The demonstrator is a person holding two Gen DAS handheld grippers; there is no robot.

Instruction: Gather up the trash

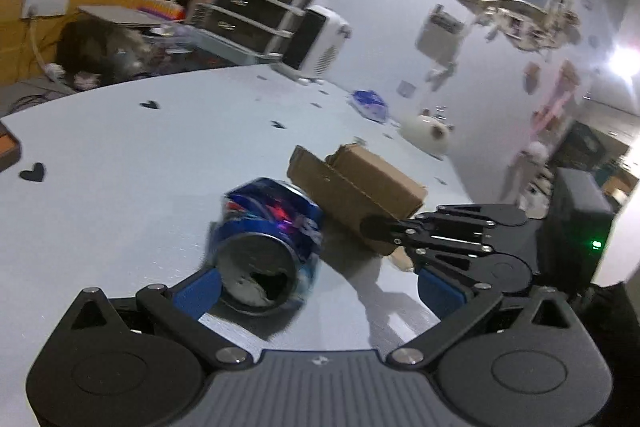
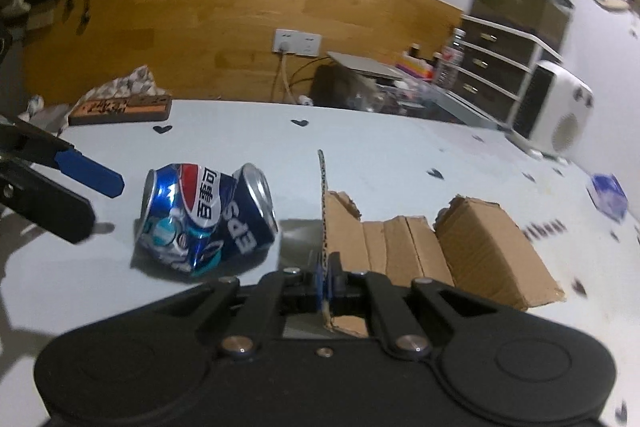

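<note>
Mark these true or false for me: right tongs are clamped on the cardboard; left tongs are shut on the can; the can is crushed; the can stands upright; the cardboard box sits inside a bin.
1. Right tongs are clamped on a flap of the cardboard box. True.
2. Left tongs are shut on the can. False: they are open, the can just ahead of them.
3. The can is crushed. True.
4. The can stands upright. False: it lies on its side on the table.
5. The cardboard box is in a bin. False: it rests on the table.

On the table (image 2: 400,155), the crushed can (image 2: 208,219) lies left of the cardboard box (image 2: 460,243).
</note>
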